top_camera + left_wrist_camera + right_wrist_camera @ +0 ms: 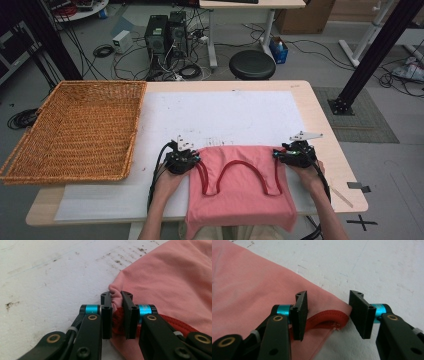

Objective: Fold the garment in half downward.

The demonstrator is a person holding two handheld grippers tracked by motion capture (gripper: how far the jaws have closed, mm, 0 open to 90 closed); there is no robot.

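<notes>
Pink fabric tank top w/ red trim (240, 187) lay flat for folding: left gripper (116, 303) pinched its corner, right gripper (328, 307) straddled the other, jaws apart, not yet gripping.

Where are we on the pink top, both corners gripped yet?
Done: left gripper is clamped on the pink top at its left corner. In hand: right gripper straddles the right corner and red strap, pads not yet pressing. Left: closing right, and moving the top; the basket holds nothing.
</notes>
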